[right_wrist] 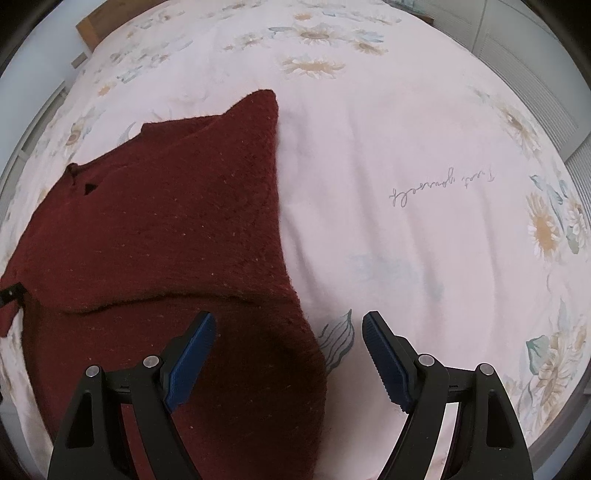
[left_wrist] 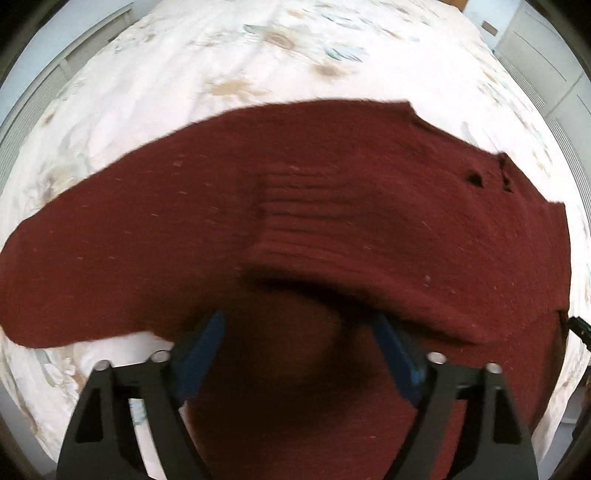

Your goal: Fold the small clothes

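Note:
A dark red knitted sweater lies spread on the flowered bed sheet. One sleeve is folded across its body, and the ribbed cuff lies near the middle. My left gripper hangs open just above the sweater. Its blue pads stand wide apart, and the sleeve's lower fold covers the right fingertip. In the right wrist view the sweater fills the left half. My right gripper stands open over the sweater's right edge, with one finger above the knit and the other above bare sheet.
Pale sheet with sunflower print stretches to the right of the sweater, with a line of script printed on it. A wooden headboard is at the far left corner. White louvered doors stand beyond the bed's right side.

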Available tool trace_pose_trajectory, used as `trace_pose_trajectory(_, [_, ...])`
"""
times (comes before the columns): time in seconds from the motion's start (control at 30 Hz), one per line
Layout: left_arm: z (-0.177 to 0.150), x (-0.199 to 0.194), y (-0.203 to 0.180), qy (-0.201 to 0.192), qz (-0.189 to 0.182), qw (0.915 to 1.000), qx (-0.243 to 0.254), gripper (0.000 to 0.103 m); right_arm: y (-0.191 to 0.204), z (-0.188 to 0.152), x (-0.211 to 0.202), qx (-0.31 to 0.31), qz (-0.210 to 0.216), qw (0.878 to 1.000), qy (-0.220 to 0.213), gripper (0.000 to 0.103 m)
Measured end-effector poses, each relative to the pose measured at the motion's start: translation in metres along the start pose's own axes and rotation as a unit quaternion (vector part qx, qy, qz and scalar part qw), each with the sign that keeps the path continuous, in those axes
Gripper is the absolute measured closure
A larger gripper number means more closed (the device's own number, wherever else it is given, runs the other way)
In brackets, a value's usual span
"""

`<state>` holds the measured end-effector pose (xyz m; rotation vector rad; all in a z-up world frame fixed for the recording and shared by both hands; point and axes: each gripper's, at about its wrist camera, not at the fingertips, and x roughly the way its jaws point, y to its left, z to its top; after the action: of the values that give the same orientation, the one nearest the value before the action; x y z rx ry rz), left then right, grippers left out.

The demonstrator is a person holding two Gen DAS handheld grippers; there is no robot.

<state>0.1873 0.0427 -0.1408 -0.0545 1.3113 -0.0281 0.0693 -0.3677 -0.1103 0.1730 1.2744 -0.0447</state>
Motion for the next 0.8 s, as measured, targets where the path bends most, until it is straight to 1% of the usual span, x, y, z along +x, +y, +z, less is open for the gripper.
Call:
trace_pose_trajectory(0.07, [0.007,-0.003,0.007,-0.004,0.000,0.9999,-0.011,0.011,0.001,0.001,-0.001,-0.001,0.001,1.000,-0.001,0.021])
trace_pose_trajectory(0.1, [0.011,-0.005,0.010,-0.006,-0.001,0.9999,-0.016,0.010,0.002,0.001,-0.001,-0.001,0.002,1.000,-0.002,0.021])
trace_pose_trajectory(0.27, [0.034,-0.014,0.025,-0.022,-0.013,0.9983,-0.052,0.010,0.006,0.002,-0.005,-0.007,0.000,1.000,-0.005,0.020])
trace_pose_trajectory(0.37, [0.044,-0.013,0.030,-0.023,-0.012,0.9979,-0.059,0.010,0.006,0.004,-0.005,-0.007,-0.002,1.000,-0.007,0.021])
trace_pose_trajectory(0.43, [0.050,-0.002,0.027,-0.015,-0.002,0.9986,-0.051,0.010,0.007,0.005,-0.005,-0.004,-0.002,1.000,-0.007,0.021])
trace_pose_trajectory(0.47, [0.044,0.000,0.032,-0.009,0.001,0.9989,-0.045,0.010,0.007,0.006,-0.005,-0.003,-0.001,1.000,-0.007,0.021])
trace_pose_trajectory(0.53, [0.050,0.022,0.019,0.009,0.003,0.9993,-0.035,0.011,0.006,0.008,-0.007,-0.002,0.000,1.000,-0.007,0.020])
trace_pose_trajectory(0.6, [0.050,0.035,0.014,0.020,0.001,0.9995,-0.026,0.012,0.004,0.012,-0.008,-0.001,-0.005,1.000,-0.009,0.021])
trace_pose_trajectory(0.63, [0.049,0.042,0.011,0.023,0.009,0.9995,-0.019,0.014,0.002,0.015,-0.010,-0.002,-0.007,1.000,-0.011,0.021])
trace_pose_trajectory(0.7, [0.048,0.050,0.004,0.022,0.024,0.9995,-0.004,0.024,-0.002,0.023,-0.013,-0.001,-0.009,1.000,-0.019,0.021])
trace_pose_trajectory(0.73, [0.048,0.051,-0.002,0.018,0.027,0.9995,0.006,0.036,-0.003,0.027,-0.013,0.000,-0.008,1.000,-0.022,0.020])
trace_pose_trajectory(0.77, [0.048,0.051,-0.009,0.012,0.017,0.9996,0.017,0.059,-0.005,0.031,-0.012,0.002,-0.008,1.000,-0.024,0.020])
trace_pose_trajectory(0.8, [0.045,0.049,-0.012,0.011,0.005,0.9997,0.022,0.066,-0.008,0.037,-0.011,0.005,-0.005,1.000,-0.026,0.021])
